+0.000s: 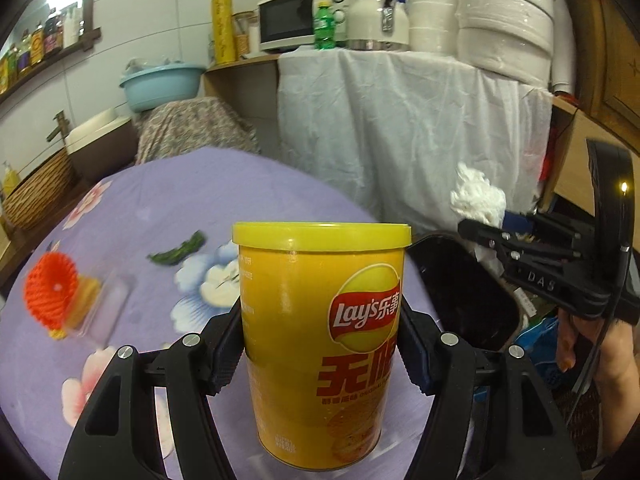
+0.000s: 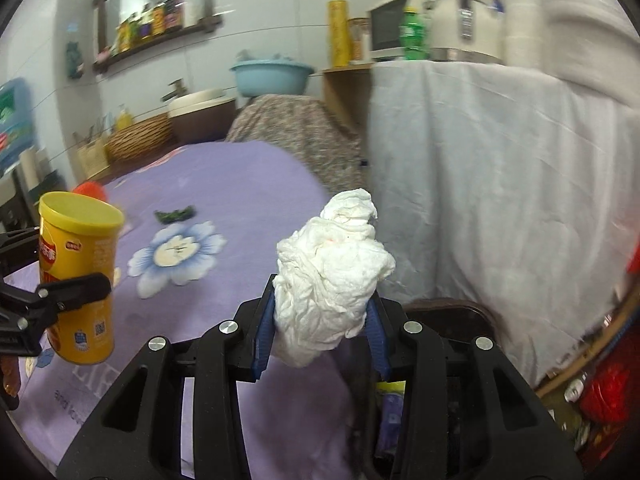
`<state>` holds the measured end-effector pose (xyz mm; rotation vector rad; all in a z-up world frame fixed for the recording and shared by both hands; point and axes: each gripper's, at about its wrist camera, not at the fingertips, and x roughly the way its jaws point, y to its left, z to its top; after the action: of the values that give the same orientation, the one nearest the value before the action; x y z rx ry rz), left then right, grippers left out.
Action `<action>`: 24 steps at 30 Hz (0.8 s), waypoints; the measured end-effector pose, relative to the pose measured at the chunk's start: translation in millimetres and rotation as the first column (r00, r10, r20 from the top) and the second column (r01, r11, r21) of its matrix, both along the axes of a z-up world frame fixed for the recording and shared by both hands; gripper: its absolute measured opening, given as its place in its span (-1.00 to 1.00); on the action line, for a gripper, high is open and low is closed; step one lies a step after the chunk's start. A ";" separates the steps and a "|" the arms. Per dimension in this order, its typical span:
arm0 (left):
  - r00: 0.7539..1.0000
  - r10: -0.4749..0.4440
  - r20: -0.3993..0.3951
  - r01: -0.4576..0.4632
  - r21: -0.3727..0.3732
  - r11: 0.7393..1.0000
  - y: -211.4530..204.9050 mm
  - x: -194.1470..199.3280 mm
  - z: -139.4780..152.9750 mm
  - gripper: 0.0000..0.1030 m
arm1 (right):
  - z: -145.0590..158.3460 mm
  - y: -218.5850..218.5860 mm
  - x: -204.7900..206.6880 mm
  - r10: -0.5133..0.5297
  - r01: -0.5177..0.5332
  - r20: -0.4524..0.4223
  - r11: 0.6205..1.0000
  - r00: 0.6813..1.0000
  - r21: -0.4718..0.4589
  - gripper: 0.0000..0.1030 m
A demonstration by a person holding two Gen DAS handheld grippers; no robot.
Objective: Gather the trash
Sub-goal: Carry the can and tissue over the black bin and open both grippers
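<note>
A yellow Lay's chip can (image 1: 320, 300) with its yellow lid on stands upright between the pads of my left gripper (image 1: 320, 344), which is shut on it above the purple flowered tablecloth (image 1: 140, 208). The right wrist view shows the same can (image 2: 80, 264) in the left gripper (image 2: 68, 264) at the far left. My right gripper (image 2: 320, 320) is shut on a crumpled white tissue (image 2: 332, 272). From the left wrist, that tissue (image 1: 476, 196) and the right gripper (image 1: 484, 220) hang over a black bin (image 1: 460, 292) beside the table. The bin's rim (image 2: 448, 308) sits just beyond the right fingers.
On the cloth lie a green wrapper (image 1: 178, 250), an orange-red foam net (image 1: 50, 290) and a clear plastic box (image 1: 96, 304). A white-draped counter (image 1: 400, 120) carries a microwave (image 1: 286, 20), a green bottle and a kettle. A blue basin (image 1: 160, 86) sits behind the table.
</note>
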<state>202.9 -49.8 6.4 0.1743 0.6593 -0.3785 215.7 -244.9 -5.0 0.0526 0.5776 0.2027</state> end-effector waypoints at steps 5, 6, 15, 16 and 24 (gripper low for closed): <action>0.997 -0.078 0.019 0.078 -0.031 0.996 -43.3 6.1 8.9 0.27 | -20.9 -54.5 -6.0 -0.121 0.123 -0.049 0.992 0.991 0.037 -0.22; 0.996 -0.091 0.018 0.092 -0.038 0.995 -51.0 6.6 9.4 0.27 | -29.1 -63.7 -5.8 -0.142 0.145 -0.069 0.989 0.987 0.036 -0.22; 0.979 -0.202 -0.013 0.200 -0.084 0.976 -127.3 10.7 -2.4 0.27 | -111.0 -108.0 -1.7 -0.235 0.244 -0.238 0.970 0.942 0.008 -0.22; 0.977 -0.211 -0.020 0.209 -0.086 0.974 -132.7 10.9 -5.3 0.27 | -122.5 -110.6 1.7 -0.236 0.246 -0.263 0.969 0.936 0.007 -0.22; 0.967 -0.242 -0.078 0.235 -0.086 0.968 -157.8 14.0 -31.2 0.27 | -184.9 -119.5 23.7 -0.251 0.267 -0.379 0.964 0.891 -0.011 -0.21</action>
<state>216.8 -207.7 -24.7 0.1655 0.7113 -0.6455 239.4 -364.4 -190.0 0.2118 0.9448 -0.0607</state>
